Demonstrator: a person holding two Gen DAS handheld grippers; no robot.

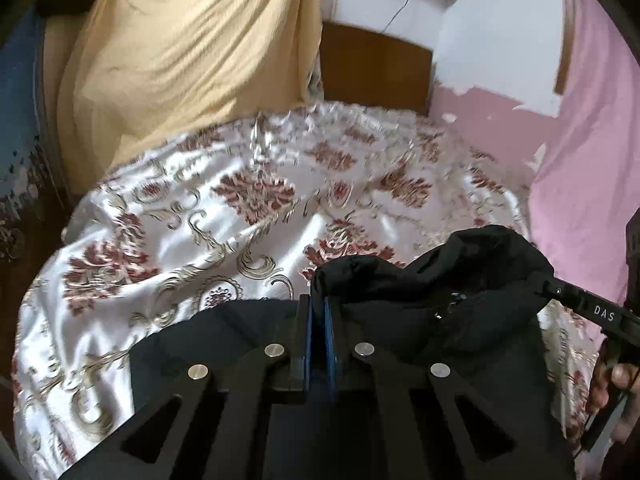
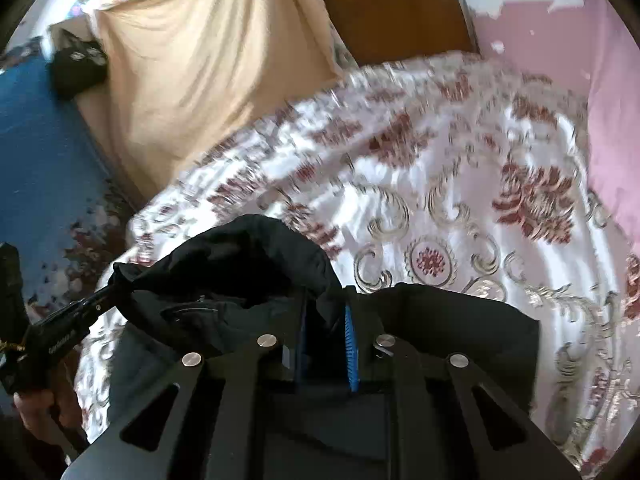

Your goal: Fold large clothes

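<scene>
A black garment hangs between both grippers above the bed. My left gripper is shut on one edge of it, blue pads pressed together on the cloth. My right gripper is shut on the other edge of the black garment, cloth bunched between its blue pads. Each gripper shows in the other's view: the right gripper at the right edge, the left gripper at the left edge, both pinching the cloth. The garment's lower part drapes under the grippers and is mostly hidden.
The bed carries a shiny white bedspread with red floral patterns. A beige cloth hangs behind it, next to a brown headboard. A pink wall is on the right. Blue carpet lies left.
</scene>
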